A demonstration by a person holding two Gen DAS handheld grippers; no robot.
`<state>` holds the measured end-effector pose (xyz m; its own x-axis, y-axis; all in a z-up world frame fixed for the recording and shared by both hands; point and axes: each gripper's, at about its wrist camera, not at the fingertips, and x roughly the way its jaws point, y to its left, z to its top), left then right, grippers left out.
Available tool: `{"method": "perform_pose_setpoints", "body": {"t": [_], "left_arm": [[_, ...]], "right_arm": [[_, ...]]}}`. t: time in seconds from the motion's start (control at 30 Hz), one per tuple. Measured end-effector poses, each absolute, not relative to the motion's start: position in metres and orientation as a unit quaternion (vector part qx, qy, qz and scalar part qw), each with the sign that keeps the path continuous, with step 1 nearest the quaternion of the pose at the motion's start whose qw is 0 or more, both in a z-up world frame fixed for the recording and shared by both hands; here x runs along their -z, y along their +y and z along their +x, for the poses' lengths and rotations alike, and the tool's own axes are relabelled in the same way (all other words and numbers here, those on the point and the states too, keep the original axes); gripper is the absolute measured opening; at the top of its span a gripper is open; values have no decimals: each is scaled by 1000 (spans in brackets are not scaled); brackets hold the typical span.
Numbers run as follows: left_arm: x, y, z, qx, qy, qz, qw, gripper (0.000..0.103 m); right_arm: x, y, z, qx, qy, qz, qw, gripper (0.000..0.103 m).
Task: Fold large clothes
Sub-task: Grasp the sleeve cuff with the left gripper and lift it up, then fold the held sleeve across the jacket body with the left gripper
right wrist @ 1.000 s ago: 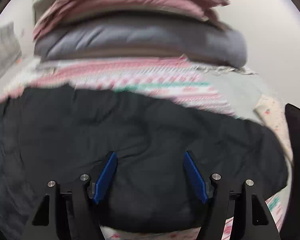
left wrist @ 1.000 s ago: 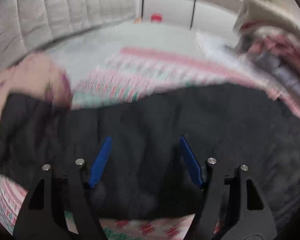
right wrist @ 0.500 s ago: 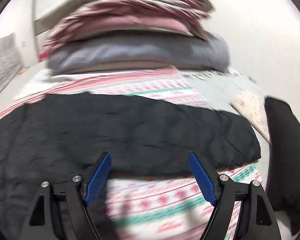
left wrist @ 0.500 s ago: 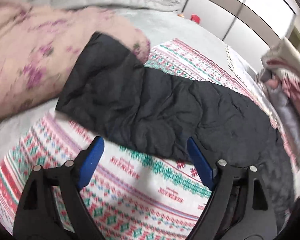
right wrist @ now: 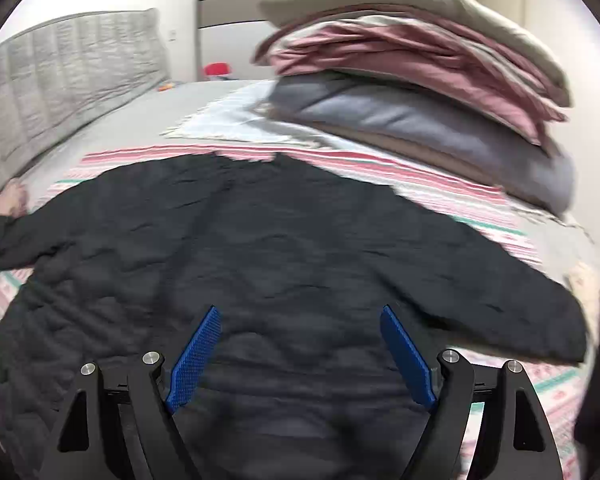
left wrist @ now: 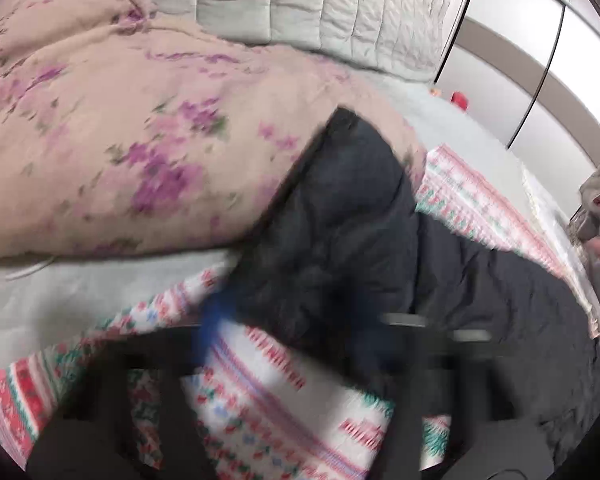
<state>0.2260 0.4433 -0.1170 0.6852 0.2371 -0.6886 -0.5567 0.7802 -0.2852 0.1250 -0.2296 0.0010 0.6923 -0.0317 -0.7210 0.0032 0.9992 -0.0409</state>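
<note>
Indoors, a black quilted jacket (right wrist: 284,248) lies spread on a patterned blanket (right wrist: 440,178) over the bed (right wrist: 140,128); right gripper (right wrist: 300,354) hovers released above it, left gripper (left wrist: 292,344) too blurred to tell.

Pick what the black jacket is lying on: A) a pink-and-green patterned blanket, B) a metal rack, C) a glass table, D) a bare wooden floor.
A: in the right wrist view the black jacket is spread flat on the patterned blanket, whose pink and green stripes show past its far edge.
</note>
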Motion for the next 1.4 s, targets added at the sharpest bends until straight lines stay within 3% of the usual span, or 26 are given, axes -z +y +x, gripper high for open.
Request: {"method": "perform_pose_setpoints", "body": {"t": [0.13,0.4,0.67,0.93,1.13,1.27,1.4], "left_arm": [[75,430,227,-193,273,-227,914,7],[-65,347,240,-77,171,-169,968,6],[-123,224,275,55,168,-167,970,6],[-101,84,306,164,218,-169,947,6],[-37,-5,317,224,295,-182,911,6],[13,-49,319,250,367,-140,885,7],[55,-63,308,279,450,-73,845,36]], "right_arm": [[12,-214,137,-7,399,-36,916,83],[18,-216,145,-14,402,-20,915,83],[15,-231,147,-30,399,29,916,83],[21,-246,151,-38,408,70,909,83],[25,-263,154,-35,410,114,904,83],[31,-280,155,-17,414,145,899,83],[36,-295,155,-17,416,185,890,83]]}}
